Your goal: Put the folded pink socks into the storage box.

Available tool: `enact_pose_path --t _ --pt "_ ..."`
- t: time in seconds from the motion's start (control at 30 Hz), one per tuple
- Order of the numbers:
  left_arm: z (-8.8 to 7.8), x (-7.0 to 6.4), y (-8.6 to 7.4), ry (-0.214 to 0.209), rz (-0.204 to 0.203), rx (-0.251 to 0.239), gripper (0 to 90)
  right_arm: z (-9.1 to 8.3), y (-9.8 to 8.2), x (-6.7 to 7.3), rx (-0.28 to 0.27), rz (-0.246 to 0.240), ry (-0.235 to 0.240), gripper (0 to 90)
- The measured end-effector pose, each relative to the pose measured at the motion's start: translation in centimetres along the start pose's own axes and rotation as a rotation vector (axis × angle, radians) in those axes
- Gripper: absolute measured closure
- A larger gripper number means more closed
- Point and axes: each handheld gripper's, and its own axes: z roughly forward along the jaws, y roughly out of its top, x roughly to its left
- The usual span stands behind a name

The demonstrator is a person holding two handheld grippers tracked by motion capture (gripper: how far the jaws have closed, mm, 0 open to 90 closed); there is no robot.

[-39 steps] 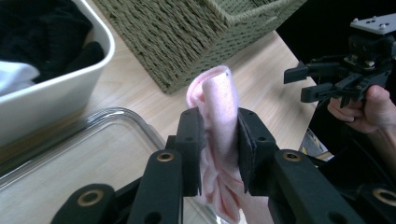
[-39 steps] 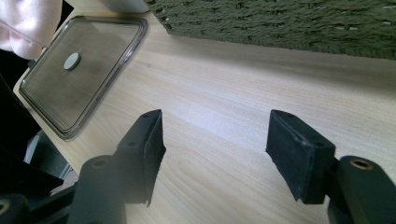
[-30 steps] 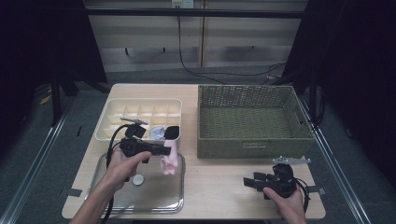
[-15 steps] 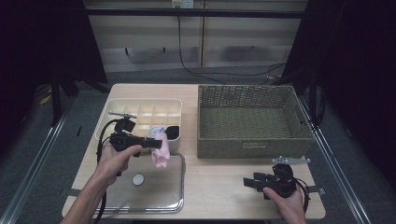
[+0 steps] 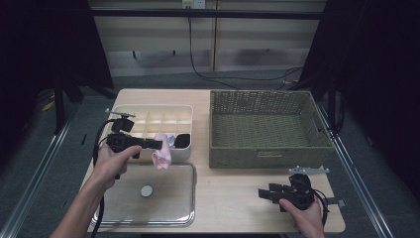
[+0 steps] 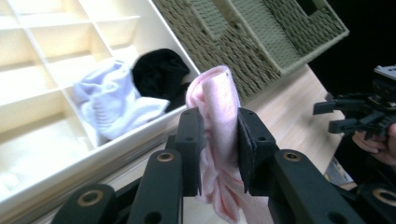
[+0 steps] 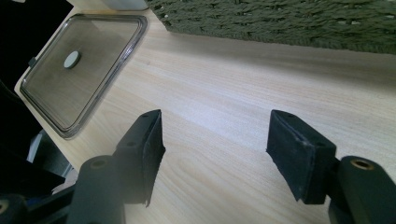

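My left gripper [image 5: 159, 145] is shut on a rolled pink sock [image 5: 162, 156], which hangs just above the front edge of the cream divided box [image 5: 148, 116]. In the left gripper view the pink sock [image 6: 216, 112] is pinched between the two black pads of that gripper [image 6: 217, 151]. A white sock [image 6: 109, 105] and a black sock [image 6: 159, 70] lie in the box's front compartments. My right gripper [image 5: 270, 193] rests low over the table's front right, jaws open and empty. In the right gripper view bare wood lies between that gripper's [image 7: 215, 154] pads.
A woven olive basket [image 5: 267, 148] stands at the back right. A clear lid [image 5: 168, 213] with a small grey disc [image 5: 146, 190] lies at the front left. A person's forearm reaches in from the bottom left.
My left gripper has carried the pink sock away from the clear lid, up and toward the divided box. The right gripper has stayed in place.
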Motion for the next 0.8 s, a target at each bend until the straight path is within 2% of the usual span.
enact_pose_path --t 0.27,0.37,0.5,0.57,0.63,0.8 --pt "-0.7 1.0 0.7 0.022 0.0 0.013 72.4 0.1 0.0 0.0 0.004 0.004 0.003 36.3" --pt "-1.1 1.5 1.1 0.034 -0.015 0.006 72.5 0.2 0.0 0.0 0.003 0.007 0.006 36.3" --pt "-1.5 2.2 1.6 0.058 -0.012 0.015 72.4 0.2 0.0 -0.1 0.006 0.007 0.005 36.2" --pt "-1.6 2.4 1.8 0.064 -0.027 0.008 72.5 0.1 0.0 -0.1 0.005 0.009 0.005 36.2" --pt "-1.6 2.8 2.1 0.078 -0.024 0.02 72.5 0.1 0.0 -0.1 0.006 0.013 0.004 36.0" --pt "-1.7 3.3 2.7 0.097 -0.037 0.011 72.5 0.2 0.0 -0.1 0.006 0.006 0.005 35.7"
